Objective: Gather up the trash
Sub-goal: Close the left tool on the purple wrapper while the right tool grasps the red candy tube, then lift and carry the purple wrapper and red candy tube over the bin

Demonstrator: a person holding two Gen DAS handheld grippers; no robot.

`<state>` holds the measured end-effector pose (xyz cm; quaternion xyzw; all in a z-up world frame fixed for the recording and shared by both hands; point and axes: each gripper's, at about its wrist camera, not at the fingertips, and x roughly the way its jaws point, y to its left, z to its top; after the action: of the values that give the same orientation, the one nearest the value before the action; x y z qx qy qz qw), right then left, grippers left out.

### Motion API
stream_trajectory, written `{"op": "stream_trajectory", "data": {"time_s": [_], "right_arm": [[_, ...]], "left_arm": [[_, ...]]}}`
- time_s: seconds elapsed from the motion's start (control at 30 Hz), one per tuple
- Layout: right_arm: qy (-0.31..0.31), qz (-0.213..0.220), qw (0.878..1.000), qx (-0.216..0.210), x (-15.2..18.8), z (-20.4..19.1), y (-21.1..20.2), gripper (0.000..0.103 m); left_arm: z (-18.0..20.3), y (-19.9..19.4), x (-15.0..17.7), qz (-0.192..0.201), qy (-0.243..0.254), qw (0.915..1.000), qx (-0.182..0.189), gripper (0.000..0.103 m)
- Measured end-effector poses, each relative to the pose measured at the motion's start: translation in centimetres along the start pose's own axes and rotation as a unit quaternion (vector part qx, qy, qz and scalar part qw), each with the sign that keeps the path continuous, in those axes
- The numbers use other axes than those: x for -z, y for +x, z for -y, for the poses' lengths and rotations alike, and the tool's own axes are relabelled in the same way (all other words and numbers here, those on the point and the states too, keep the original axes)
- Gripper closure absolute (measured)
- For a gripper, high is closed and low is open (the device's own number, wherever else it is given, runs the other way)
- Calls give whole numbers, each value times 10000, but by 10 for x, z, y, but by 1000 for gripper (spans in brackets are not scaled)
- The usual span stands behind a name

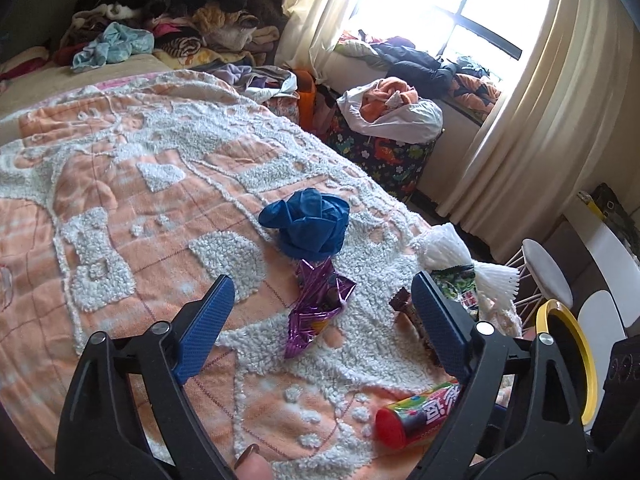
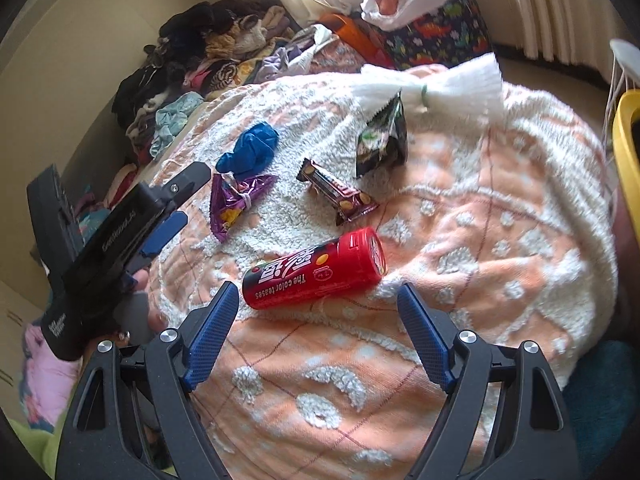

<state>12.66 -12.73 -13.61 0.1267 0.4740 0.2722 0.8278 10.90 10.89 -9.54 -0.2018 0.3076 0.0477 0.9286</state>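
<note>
**Both tongs wide over a bed of litter**

Left gripper (image 1: 322, 304) hangs over the blanket (image 1: 120, 208), jaws apart, nothing between the pads. Right ahead in its gap lies the purple wrapper (image 1: 316, 304), untouched, and just beyond that the blue bag (image 1: 308, 220), crumpled. By its right finger, the brown bar (image 1: 404, 304) peeks out, partly hidden. Further right, the white netting (image 1: 448, 248) and a dark packet (image 1: 460, 284).

Right gripper (image 2: 316, 316), jaws also spread, empty. The red can (image 2: 316, 272) lies on its side just past the fingertips, in line with the gap, not touched. Beyond it the brown bar (image 2: 338, 196), then the dark packet (image 2: 382, 140) and white netting (image 2: 432, 84). The purple wrapper (image 2: 236, 204) and blue bag (image 2: 250, 152) sit off to the left, near the left gripper (image 2: 176, 216), seen there from the side. A yellow bin (image 2: 626, 152) edges in at far right, beside the bed.
</note>
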Motion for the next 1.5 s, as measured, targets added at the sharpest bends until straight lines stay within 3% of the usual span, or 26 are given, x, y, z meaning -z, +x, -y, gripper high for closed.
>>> {"op": "stream_trajectory", "data": {"time_s": [0.3,0.73,0.9,0.93,1.17,1.5], "right_arm": [[518,-84,9985,-127,-8,13,16,24],[384,-124,9991,89,-17,11,33,25],[384,45,9992,48,-18,16,26,58],[438,47,9988,-198,-20,18,25,58],[221,196,9984,-482,-15,9,12,62],[-449,468,9972,-380,-11,-4,-17,65]], "left_arm": [[-11,15,4,-188,-147,9997,94,34],[-16,28,9,-367,-296,9987,179,50],[-16,34,10,-420,-307,9985,182,56],[-15,34,10,-430,-307,9984,182,57],[-11,37,12,-515,-246,9981,246,73],[0,35,15,-600,-130,9977,287,79]]}}
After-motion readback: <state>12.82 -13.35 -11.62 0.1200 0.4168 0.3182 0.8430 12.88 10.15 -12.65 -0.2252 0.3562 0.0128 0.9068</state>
